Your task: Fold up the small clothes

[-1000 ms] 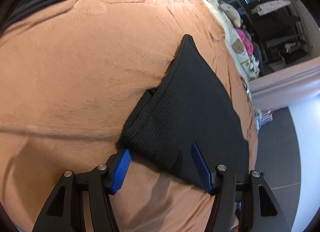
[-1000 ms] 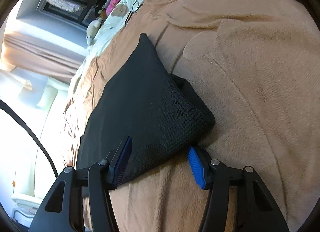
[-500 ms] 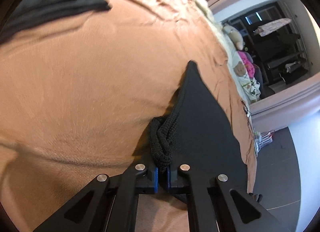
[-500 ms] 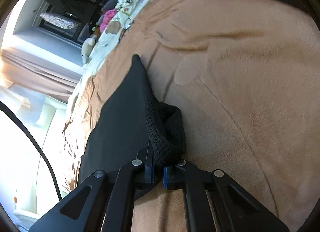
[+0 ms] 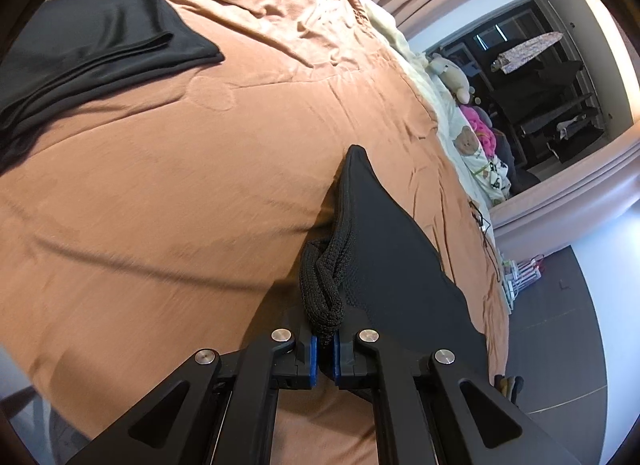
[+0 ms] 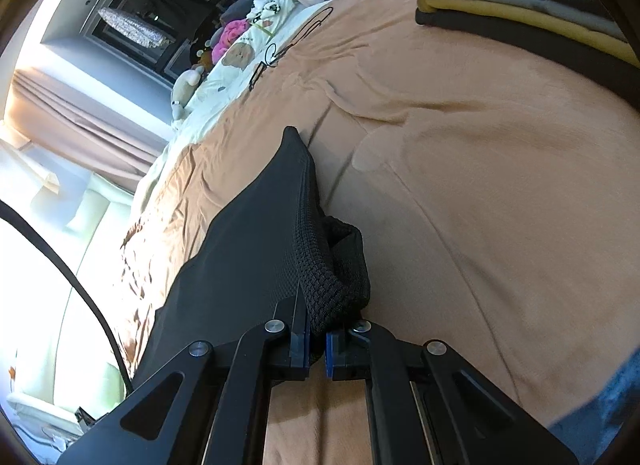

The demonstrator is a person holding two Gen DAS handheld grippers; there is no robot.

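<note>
A black knit garment (image 5: 384, 257) lies on the brown bedspread (image 5: 168, 185), its near edge lifted. My left gripper (image 5: 325, 349) is shut on one bunched near corner of it. In the right wrist view the same garment (image 6: 256, 249) stretches away to a far point, and my right gripper (image 6: 317, 345) is shut on its other bunched near corner. Both corners hang raised a little above the bedspread (image 6: 480, 185); the far end rests on it.
A folded black garment (image 5: 92, 45) lies at the far left of the bed. A stack of folded clothes (image 6: 520, 5) sits at the far right. Pillows and soft toys (image 5: 472, 137) line the bed's head; beyond its edge is floor (image 5: 560, 345).
Both grippers were open around the garment's near corners a second ago; they closed on them and have lifted the near edge, pulling the cloth taut.
</note>
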